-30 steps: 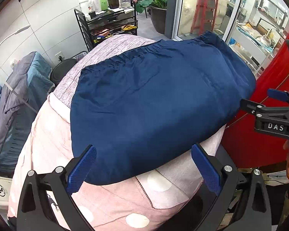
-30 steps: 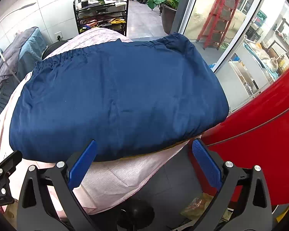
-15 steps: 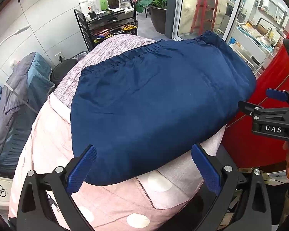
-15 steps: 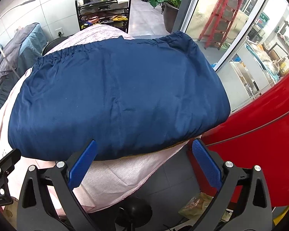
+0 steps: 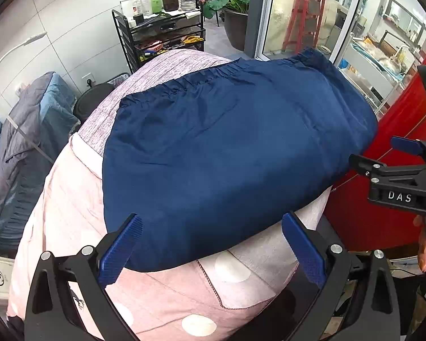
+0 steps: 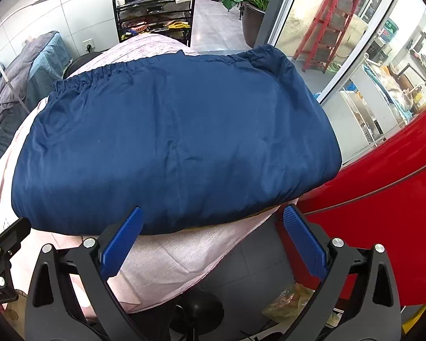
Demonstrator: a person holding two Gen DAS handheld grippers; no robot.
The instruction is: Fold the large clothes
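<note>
— where's the garment (image 5: 230, 153) right now?

— lying flat on the pink cloth (image 5: 71, 204) that covers the table, dark blue, folded into a broad pad. its gathered elastic band (image 5: 190, 81) runs along the far edge, and its near folded edge stops short of the table's near edge. on the right it reaches the right edge of the table, next to the big red panel (image 6: 383, 187).

— and the left gripper (image 5: 211, 244)?

— spread wide, nothing between its blue pads (image 5: 119, 251). it hangs over the near edge, the pads framing the near fold of the garment. i can't tell if the tips touch the fabric.

— the right gripper (image 6: 213, 241)?

— same story: fingers wide apart, empty, by the table's near right corner, with the blue fold between and beyond its tips. from the left camera you see it side-on at the right edge of the table, a hand (image 5: 424, 244) just below it.

— anything else on the table?

— only the cloth, pink with white dots (image 5: 231, 265) near us, greyish-mauve at the far edge. past the table there's a black cart (image 6: 156, 14) with bottles, a potted plant (image 6: 250, 2), a red ladder (image 6: 326, 22) behind glass, and grey-blue bedding (image 5: 20, 142) piled to the left.
</note>
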